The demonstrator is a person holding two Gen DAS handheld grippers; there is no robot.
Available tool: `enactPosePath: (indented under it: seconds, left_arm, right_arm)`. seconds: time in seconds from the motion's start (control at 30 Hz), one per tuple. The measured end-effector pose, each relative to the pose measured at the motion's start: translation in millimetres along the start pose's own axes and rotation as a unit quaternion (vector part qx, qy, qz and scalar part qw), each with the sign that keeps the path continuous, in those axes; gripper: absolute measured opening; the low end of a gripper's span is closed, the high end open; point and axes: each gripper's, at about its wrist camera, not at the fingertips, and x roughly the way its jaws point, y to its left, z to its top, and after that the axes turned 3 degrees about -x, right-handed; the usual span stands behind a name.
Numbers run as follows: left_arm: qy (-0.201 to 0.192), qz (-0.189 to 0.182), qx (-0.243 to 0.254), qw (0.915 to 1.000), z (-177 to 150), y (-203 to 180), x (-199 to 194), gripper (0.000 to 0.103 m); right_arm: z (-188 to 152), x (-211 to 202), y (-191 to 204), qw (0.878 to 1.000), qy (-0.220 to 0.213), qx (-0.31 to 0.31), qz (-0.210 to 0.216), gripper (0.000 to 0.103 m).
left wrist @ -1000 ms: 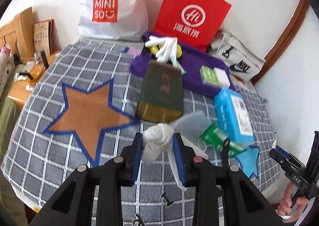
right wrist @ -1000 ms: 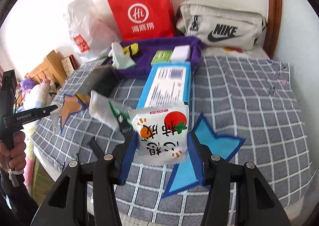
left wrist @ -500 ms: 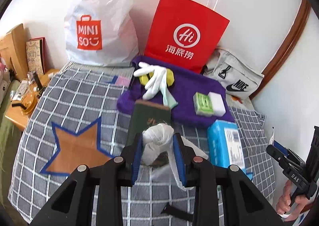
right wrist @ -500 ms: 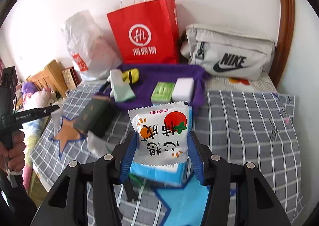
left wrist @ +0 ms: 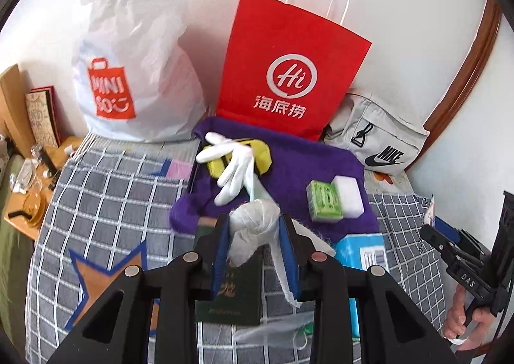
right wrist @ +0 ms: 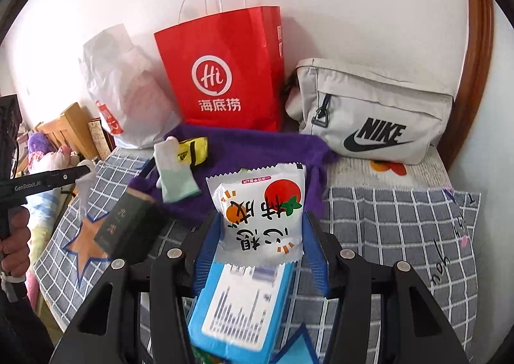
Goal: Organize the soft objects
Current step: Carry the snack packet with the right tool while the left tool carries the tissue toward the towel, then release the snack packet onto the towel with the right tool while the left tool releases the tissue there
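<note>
My left gripper [left wrist: 254,229] is shut on a knotted white plastic bundle [left wrist: 253,222], held above a dark green booklet [left wrist: 234,293] near the purple cloth [left wrist: 305,155]. On that cloth lie a white glove [left wrist: 234,165], a yellow item [left wrist: 260,155], a green packet [left wrist: 324,200] and a white block [left wrist: 348,197]. My right gripper [right wrist: 261,235] is shut on a white snack packet [right wrist: 260,213] with a red tomato print, held over a blue tissue pack [right wrist: 241,309] just before the purple cloth [right wrist: 257,152].
A red paper bag [left wrist: 289,75], a white Miniso bag [left wrist: 128,68] and a grey Nike bag [right wrist: 369,113] stand along the back wall. A grey checked sheet [right wrist: 401,219] with star patches covers the bed. A wooden bedside table [left wrist: 29,203] stands at the left.
Both grippers have moved forward and up toward the purple cloth, each carrying its item. The green booklet and blue tissue pack now lie under them.
</note>
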Motion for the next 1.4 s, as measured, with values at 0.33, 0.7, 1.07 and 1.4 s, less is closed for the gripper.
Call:
enactPosePath:
  seconds: [0.33, 0.7, 1.07, 1.4]
  left_arm:
    - [0.007, 0.001, 0.011, 0.9999, 25, -11, 35, 0.029]
    - [0.017, -0.008, 0.042, 0.9990, 54, -33, 78, 0.029]
    - [0.048, 0.007, 0.074, 0.9961, 57, -45, 134, 0.030]
    - [0.084, 0.006, 0.066, 0.9942, 52, -35, 171, 0.031]
  right_arm:
    - [39, 38, -6, 1.000, -0.003, -0.002, 0.004, 0.052]
    - [79, 86, -21, 1.000, 0.004, 0.008, -0.001, 0.053]
    - [80, 159, -33, 0.999, 0.048, 0.015, 0.012, 0.053]
    - [72, 201, -34, 0.997, 0.074, 0.003, 0.017, 0.054]
